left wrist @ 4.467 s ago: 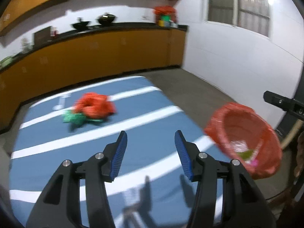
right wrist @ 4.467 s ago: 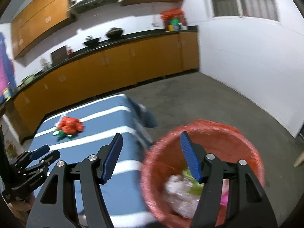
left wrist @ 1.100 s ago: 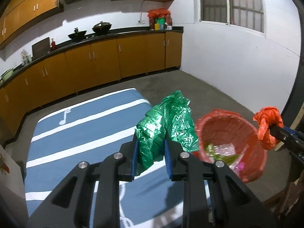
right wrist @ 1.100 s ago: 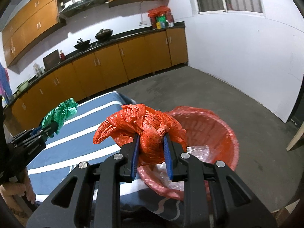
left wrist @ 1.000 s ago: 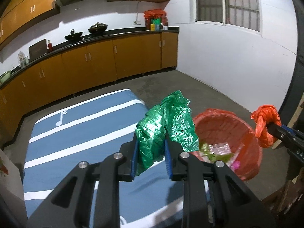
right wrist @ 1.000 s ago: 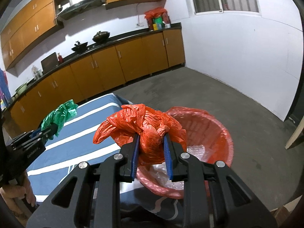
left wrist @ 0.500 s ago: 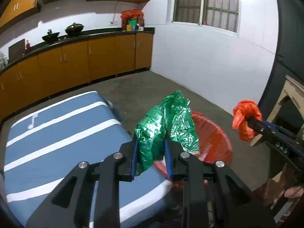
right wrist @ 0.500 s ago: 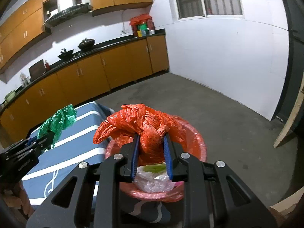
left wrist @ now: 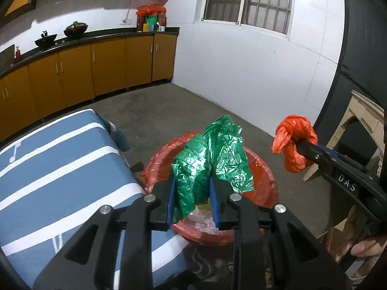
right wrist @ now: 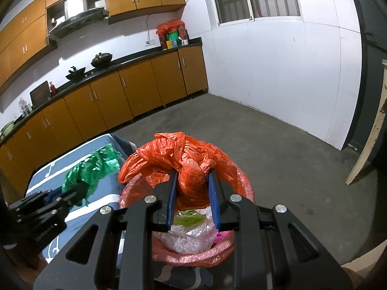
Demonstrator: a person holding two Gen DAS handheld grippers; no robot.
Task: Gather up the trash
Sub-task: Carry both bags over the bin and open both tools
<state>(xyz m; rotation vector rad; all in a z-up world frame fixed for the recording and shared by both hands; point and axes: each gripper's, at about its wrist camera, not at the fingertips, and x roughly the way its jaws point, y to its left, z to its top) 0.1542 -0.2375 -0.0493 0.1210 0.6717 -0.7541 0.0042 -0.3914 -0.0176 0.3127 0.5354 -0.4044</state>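
Now both tongs are hanging over the red bin (right wrist: 239,181), left gripper (left wrist: 192,198) clenching a green bag (left wrist: 212,164), right gripper (right wrist: 193,193) clenching an orange bag (right wrist: 191,166); next, likely letting go.

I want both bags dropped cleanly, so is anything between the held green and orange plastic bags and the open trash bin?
Nothing visible blocks either. The green plastic bag in the left gripper and the orange plastic bag in the right gripper both hang in front of the open red-lined trash bin, which holds only loose trash.
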